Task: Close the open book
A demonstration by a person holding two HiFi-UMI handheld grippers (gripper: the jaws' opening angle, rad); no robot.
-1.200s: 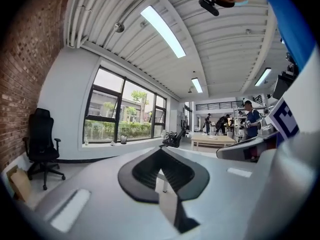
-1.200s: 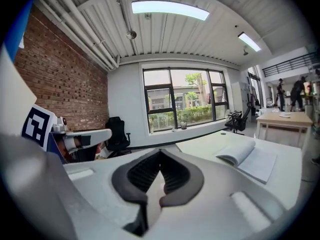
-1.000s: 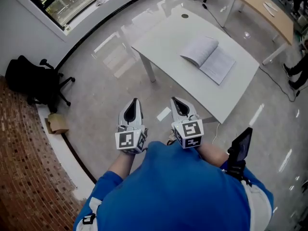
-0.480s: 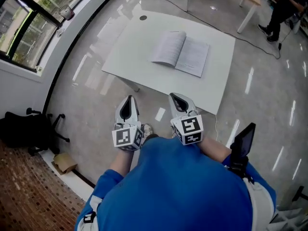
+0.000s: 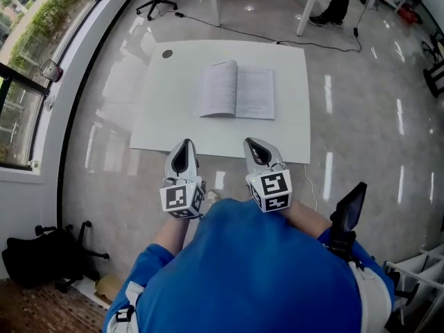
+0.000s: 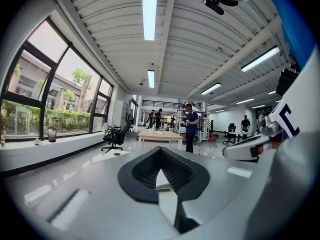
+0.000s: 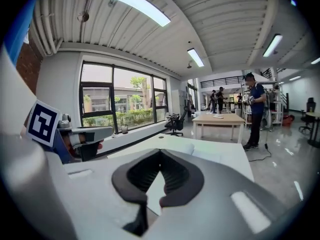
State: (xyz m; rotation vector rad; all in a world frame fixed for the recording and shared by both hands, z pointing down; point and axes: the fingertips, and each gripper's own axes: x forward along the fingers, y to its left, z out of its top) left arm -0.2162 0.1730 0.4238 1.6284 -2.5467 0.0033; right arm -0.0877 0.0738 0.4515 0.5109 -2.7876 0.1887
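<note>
I have both grippers low in the head view, side by side in front of my chest; the left gripper (image 5: 184, 148) and the right gripper (image 5: 255, 148) each point up the frame toward the worktop (image 5: 173, 120). In the left gripper view the jaws are pressed together with nothing between them; the right gripper view shows the same, jaws together and empty.

The book (image 5: 236, 90) lies open and flat in the upper centre of the frame, about mid-worktop, well apart from both sets of jaws; neither gripper has crossed the near edge of the worktop yet. Its spine runs up and down the frame, straight away from me, so the two halves spread to the left and right; the left half looks the thicker and bulges a little. The spine falls between my two grippers; the right gripper sits below the right-hand page, while the left gripper lines up just outside the book's left edge, so I judge the right one slightly nearer.

Closing has not begun; as I read it, the coming move is a reach up the frame over the worktop edge, then getting under one outer page edge and folding that half across the spine; with the spine lying along my reach, the fold has to go sideways.
</note>
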